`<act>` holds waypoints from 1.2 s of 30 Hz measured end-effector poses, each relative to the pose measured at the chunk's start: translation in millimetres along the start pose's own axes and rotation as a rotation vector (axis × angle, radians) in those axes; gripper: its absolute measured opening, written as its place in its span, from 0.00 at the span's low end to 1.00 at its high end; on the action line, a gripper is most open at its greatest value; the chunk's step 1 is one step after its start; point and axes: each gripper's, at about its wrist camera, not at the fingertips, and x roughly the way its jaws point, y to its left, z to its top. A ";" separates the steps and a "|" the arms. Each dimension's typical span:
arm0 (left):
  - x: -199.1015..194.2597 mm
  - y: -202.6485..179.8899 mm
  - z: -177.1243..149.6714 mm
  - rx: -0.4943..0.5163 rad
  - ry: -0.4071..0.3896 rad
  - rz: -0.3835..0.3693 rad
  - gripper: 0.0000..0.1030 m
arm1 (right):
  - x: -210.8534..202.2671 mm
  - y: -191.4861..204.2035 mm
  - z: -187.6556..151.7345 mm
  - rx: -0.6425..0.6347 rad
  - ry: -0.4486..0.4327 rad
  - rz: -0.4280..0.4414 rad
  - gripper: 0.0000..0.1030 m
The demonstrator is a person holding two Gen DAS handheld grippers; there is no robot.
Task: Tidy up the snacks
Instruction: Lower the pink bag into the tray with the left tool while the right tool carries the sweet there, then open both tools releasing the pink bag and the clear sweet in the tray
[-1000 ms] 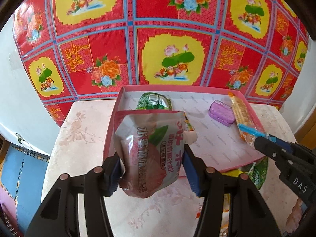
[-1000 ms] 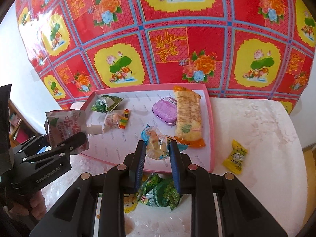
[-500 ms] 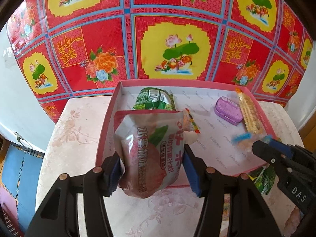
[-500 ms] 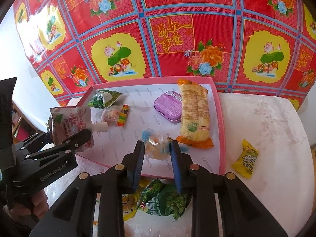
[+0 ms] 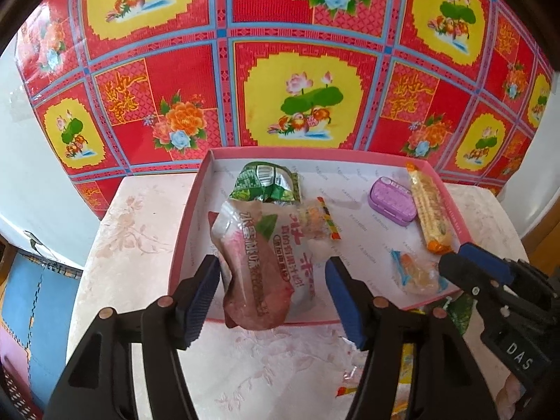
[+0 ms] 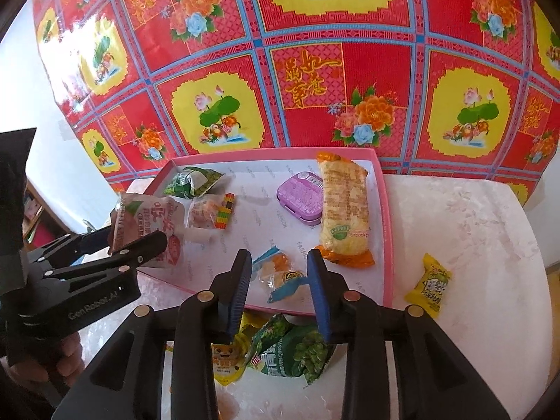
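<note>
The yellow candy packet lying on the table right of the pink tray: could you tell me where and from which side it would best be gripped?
Grip the yellow candy packet across its narrow middle, coming down from above. It lies flat on the table, apart from the pink tray, its long axis running near to far, so its left and right edges are free for the fingers.

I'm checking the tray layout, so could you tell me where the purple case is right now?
The purple case lies flat in the far right part of the pink tray, right beside the long yellow cracker pack on its left.
</note>
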 end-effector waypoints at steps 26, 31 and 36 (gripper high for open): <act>-42.8 -12.6 -15.1 -0.067 0.032 0.016 0.65 | -41.6 -41.8 -22.6 0.064 -0.056 -0.035 0.33; -44.2 -17.4 -27.8 -0.066 0.060 0.011 0.65 | -46.9 -54.0 -30.0 0.082 -0.057 -0.042 0.33; -41.5 -26.4 -36.6 -0.067 0.091 -0.019 0.65 | -50.6 -62.3 -37.6 0.092 -0.052 -0.044 0.33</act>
